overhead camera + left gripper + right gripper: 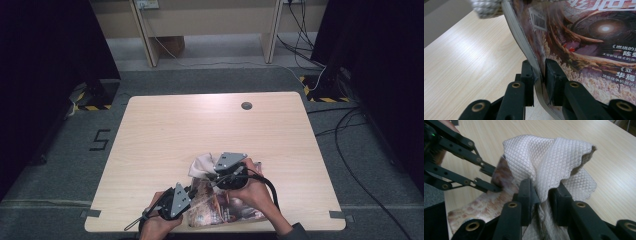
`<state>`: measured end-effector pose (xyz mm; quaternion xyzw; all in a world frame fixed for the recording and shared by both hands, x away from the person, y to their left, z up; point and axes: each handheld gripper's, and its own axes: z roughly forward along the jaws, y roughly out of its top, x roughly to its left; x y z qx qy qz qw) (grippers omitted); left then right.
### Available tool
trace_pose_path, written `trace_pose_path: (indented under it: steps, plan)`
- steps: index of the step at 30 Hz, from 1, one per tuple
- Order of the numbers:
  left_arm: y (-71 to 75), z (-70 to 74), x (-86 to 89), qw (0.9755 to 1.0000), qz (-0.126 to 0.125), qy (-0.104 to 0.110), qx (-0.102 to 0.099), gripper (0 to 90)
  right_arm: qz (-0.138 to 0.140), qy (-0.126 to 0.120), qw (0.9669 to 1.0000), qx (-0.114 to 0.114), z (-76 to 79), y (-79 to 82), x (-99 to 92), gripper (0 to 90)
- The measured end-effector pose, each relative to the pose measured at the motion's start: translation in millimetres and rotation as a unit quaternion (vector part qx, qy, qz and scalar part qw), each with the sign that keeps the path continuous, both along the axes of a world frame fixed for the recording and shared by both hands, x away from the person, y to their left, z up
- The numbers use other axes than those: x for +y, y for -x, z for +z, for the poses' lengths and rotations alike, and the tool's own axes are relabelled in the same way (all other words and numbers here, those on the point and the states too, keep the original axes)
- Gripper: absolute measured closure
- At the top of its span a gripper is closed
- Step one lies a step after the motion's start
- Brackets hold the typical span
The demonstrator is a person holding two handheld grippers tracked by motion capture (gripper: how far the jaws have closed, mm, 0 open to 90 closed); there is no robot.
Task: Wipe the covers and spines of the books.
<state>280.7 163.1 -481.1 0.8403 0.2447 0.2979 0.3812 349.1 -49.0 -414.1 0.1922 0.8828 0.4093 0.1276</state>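
Pinching the floppy magazine (574,50) at its spine, my left gripper (539,75) is clamped; my right gripper (543,192) clasps the limp quilted cloth (549,157).

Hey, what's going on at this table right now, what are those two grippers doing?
A person at a wooden table holds a gripper in each hand. The left gripper is clamped on the edge of a magazine, lifting that edge off the table. The right gripper pinches a pale quilted cloth, bunched up above the magazine. Both hands sit close together near the table's front edge.
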Motion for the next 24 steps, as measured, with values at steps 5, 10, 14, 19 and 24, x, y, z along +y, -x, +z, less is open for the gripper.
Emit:
trace_pose_path:
  steps: [5, 10, 14, 19, 24]
  plan:
    - [0.6, 0.0, -0.4, 1.0, 0.001, 0.0, -0.001, 77.6, 0.008, 0.007, 0.9999, -0.012, 3.0, 4.6, 6.8, 72.6]
    - [0.2, 0.0, -0.4, 1.0, 0.0, -0.002, -0.001, 77.6, -0.002, 0.01, 0.9999, -0.004, -1.0, -0.3, -2.7, 72.7]
    - [0.3, 0.0, -0.3, 1.0, -0.001, -0.003, 0.0, 77.6, -0.017, 0.015, 0.9997, -0.001, -6.3, -5.5, -14.5, 72.6]
    - [0.4, 0.5, -0.8, 1.0, -0.002, -0.006, -0.002, 77.5, -0.042, 0.019, 0.9989, 0.01, -14.2, -13.2, -32.6, 72.6]
    - [0.7, 0.5, -0.9, 1.0, -0.002, -0.008, -0.002, 77.3, -0.06, 0.024, 0.9977, 0.02, -21.3, -21.5, -46.4, 72.6]
